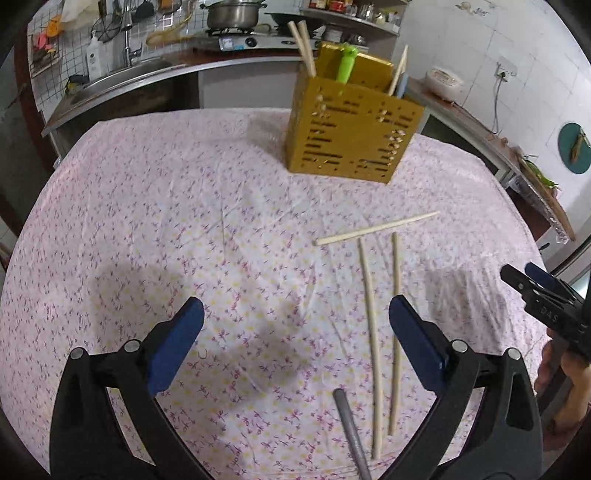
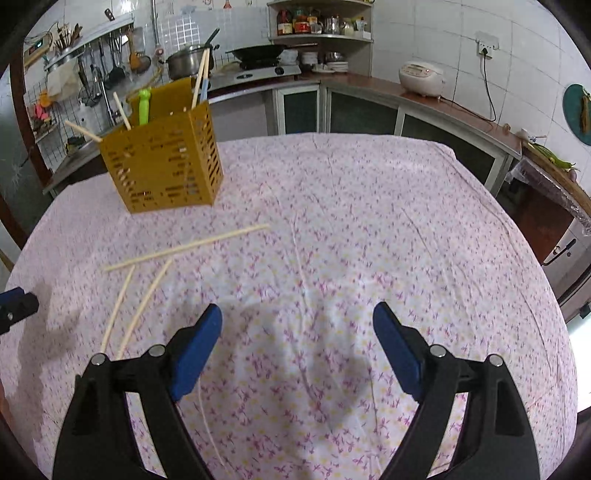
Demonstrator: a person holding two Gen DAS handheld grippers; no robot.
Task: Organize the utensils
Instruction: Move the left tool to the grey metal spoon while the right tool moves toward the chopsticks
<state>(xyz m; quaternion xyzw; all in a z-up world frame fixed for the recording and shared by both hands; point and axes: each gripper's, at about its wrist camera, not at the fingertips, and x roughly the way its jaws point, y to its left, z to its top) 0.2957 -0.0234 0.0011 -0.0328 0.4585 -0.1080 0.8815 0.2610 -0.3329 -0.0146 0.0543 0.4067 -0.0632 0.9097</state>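
Setting: a home kitchen.
Cooking area: steel pot (image 2: 186,62) and black wok (image 2: 262,52) on a gas stove (image 2: 258,74), top centre of the right wrist view.
Washing area: sink (image 1: 122,75) with tap, upper left of the left wrist view.
Storage: corner shelf (image 2: 321,36) holding what appear to be condiment jars.
Appliance: white rice cooker (image 2: 422,78) on the counter, plugged into a wall socket.
Foreground: table under a floral cloth (image 2: 351,229).
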